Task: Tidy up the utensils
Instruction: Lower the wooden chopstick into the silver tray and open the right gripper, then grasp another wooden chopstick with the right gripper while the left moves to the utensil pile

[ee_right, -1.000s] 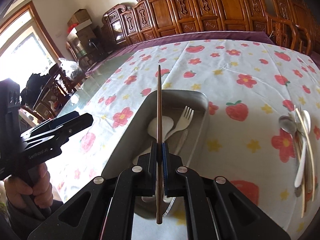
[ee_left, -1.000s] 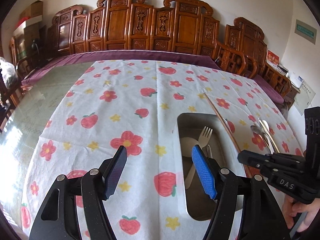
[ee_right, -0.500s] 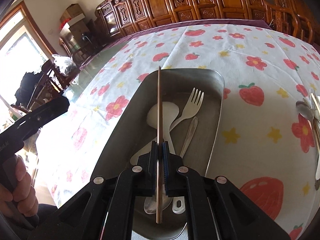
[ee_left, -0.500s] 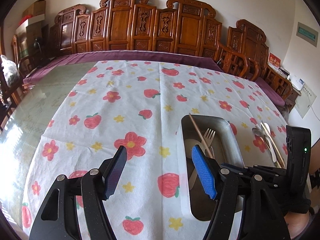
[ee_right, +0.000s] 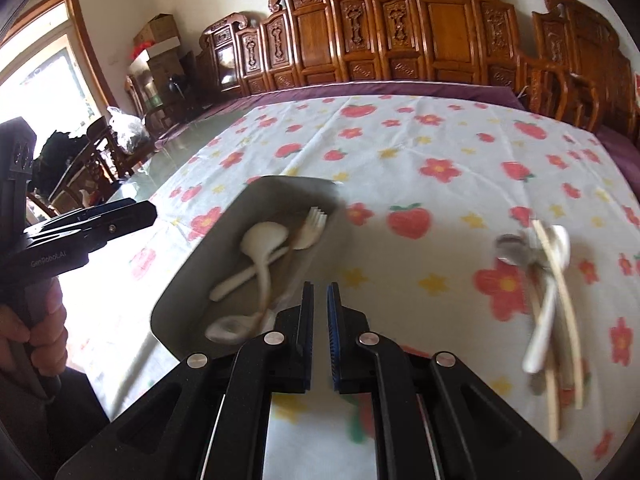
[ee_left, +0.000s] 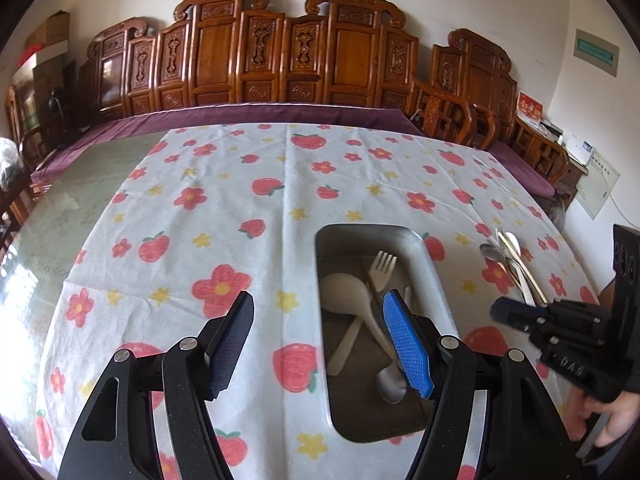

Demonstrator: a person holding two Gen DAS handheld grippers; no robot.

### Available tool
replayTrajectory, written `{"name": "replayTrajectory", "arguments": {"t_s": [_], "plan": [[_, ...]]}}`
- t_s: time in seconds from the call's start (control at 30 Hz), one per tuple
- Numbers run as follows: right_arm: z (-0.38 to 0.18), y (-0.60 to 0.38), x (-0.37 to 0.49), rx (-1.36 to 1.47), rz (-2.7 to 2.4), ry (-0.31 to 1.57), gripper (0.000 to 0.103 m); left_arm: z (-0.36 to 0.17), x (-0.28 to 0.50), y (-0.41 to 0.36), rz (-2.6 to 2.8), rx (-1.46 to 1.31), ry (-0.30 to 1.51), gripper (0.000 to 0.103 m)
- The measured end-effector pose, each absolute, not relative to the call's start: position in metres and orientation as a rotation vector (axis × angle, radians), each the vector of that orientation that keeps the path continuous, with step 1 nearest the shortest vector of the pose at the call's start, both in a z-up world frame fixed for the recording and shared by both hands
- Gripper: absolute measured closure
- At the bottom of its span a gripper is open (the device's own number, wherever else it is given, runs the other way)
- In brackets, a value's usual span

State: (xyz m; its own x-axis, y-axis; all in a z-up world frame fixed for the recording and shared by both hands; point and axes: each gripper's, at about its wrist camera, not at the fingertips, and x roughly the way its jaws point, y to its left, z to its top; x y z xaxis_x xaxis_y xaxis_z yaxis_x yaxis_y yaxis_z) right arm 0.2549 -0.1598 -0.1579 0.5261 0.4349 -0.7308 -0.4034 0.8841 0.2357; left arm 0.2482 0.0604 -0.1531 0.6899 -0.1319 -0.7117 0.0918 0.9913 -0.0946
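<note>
A white fork (ee_left: 380,270), white spoon (ee_left: 344,288) and metal spoon (ee_left: 390,384) are lying in the steel tray (ee_left: 434,276) on the bench (ee_left: 200,200). More utensils (ee_right: 548,280) are lying right of it. The left gripper (ee_left: 318,344) is gaping wide; the right gripper (ee_right: 319,312) is hovering empty, jaws narrowly parted.

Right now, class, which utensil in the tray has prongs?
The fork: its pronged head points toward the tray's far end, while the spoons beside it have rounded bowls.

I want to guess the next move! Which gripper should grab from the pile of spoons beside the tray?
Probably the right gripper: empty, jaws slightly apart, and the utensil pile lies on its side. The left gripper sits beyond the tray.
</note>
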Motion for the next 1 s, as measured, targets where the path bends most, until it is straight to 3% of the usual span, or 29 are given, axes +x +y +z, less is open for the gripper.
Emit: {"name": "replayTrajectory", "arguments": {"t_s": [0.5,0.67,0.77,1.0], "plan": [[-0.158,-0.31,0.248,-0.009,0.217,0.838,0.091,-0.159,0.228,-0.024,-0.264,0.017,0.804,0.038],[-0.18,-0.317,0.256,0.007,0.207,0.872,0.09,-0.162,0.22,-0.046,-0.298,0.037,0.802,0.038],[-0.191,-0.314,0.262,-0.009,0.208,0.879,0.079,-0.166,0.217,-0.053,-0.313,0.044,0.811,0.038],[-0.217,-0.327,0.287,-0.008,0.203,0.928,0.079,-0.175,0.215,-0.063,-0.325,0.054,0.829,0.038]]}}
